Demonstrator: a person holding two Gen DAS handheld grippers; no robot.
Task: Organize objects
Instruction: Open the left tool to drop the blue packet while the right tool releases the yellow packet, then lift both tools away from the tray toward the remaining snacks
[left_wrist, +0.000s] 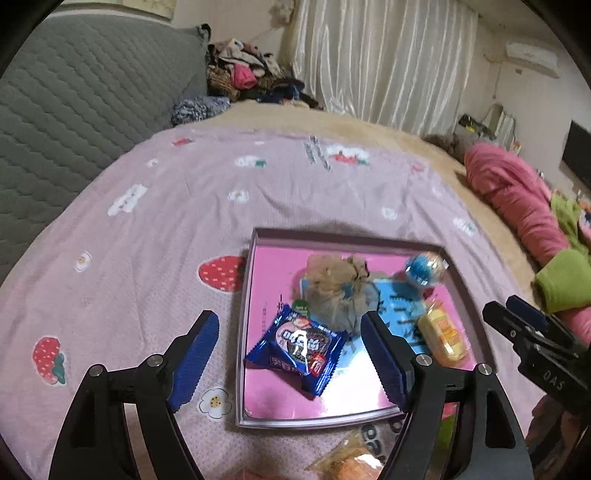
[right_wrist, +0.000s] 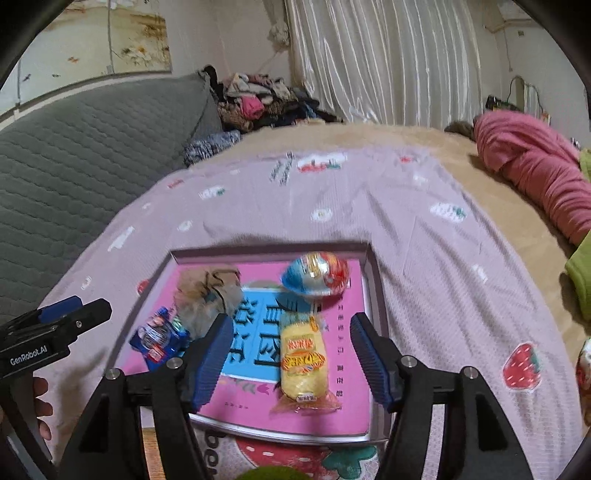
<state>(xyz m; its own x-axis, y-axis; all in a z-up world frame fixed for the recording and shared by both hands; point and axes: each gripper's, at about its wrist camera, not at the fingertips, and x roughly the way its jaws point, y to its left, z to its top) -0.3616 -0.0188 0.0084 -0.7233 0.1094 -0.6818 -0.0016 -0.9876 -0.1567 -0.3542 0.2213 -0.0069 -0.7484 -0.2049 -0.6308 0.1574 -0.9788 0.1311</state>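
Observation:
A shallow pink-bottomed tray (left_wrist: 255, 258) lies on the lilac strawberry bedspread (left_wrist: 147, 221). In it are a blue cookie packet (left_wrist: 299, 343), a beige drawstring pouch (left_wrist: 336, 291), a blue foil egg (left_wrist: 424, 269) and a yellow cake packet (left_wrist: 443, 336). My left gripper (left_wrist: 290, 317) hovers open above the cookie packet, touching nothing. In the right wrist view the tray (right_wrist: 376, 280) holds the same cake packet (right_wrist: 301, 358), egg (right_wrist: 316, 275), pouch (right_wrist: 207, 295) and cookie packet (right_wrist: 159, 338). My right gripper (right_wrist: 291, 321) stands open over the cake packet, pads clear of it.
An orange snack packet (left_wrist: 351, 461) lies on the bedspread just in front of the tray. Pink bedding (left_wrist: 517, 199) and a green cloth (left_wrist: 561, 284) lie at the right. A grey quilted headboard (left_wrist: 92, 92) and a clothes pile (left_wrist: 243, 77) stand at the back.

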